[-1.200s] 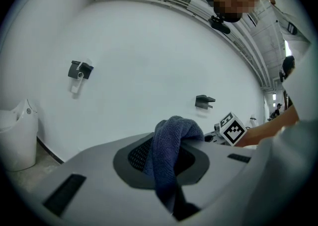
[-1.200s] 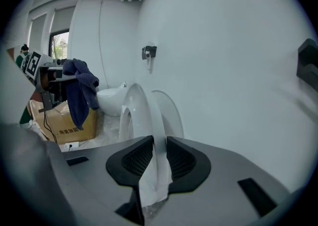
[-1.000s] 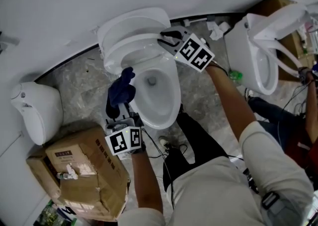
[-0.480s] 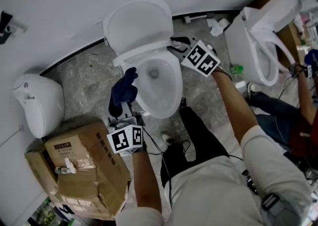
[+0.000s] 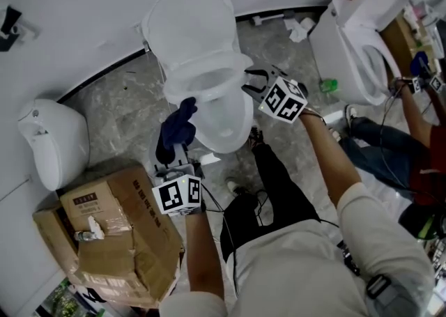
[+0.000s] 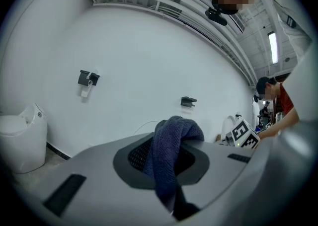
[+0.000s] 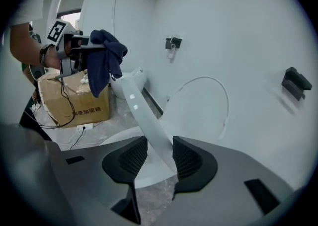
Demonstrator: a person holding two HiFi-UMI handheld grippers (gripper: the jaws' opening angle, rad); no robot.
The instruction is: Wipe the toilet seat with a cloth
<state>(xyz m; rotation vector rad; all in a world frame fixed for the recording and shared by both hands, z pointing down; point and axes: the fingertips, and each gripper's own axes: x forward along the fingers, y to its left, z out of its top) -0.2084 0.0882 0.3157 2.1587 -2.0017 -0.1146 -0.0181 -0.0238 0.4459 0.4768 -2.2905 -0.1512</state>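
Hidden: the tips of the left gripper [image 6: 168,163] are buried under the dark blue cloth [image 6: 171,138], which it clamps tight and which drapes over both jaws. A second person [image 5: 411,134] is cut off at the right edge.
Hard to read: the jaws of the right gripper [image 7: 159,158] have just been opening. The white toilet seat [image 7: 143,118] runs between them as a tilted strip, and the pads seem to stand just clear of it, though the gap is slim.
Count: two grippers, one cloth and one cardboard box [image 5: 118,232] on the floor. Three white toilets: the middle toilet [image 5: 226,124] with its lid [image 5: 188,23] up, a far toilet [image 5: 355,58] at upper right, and a low toilet [image 5: 52,145] at left.
Cloth and seat: in the head view the cloth hangs just beside the middle bowl's left rim. The right gripper sits across the bowl, at the seat's right edge.
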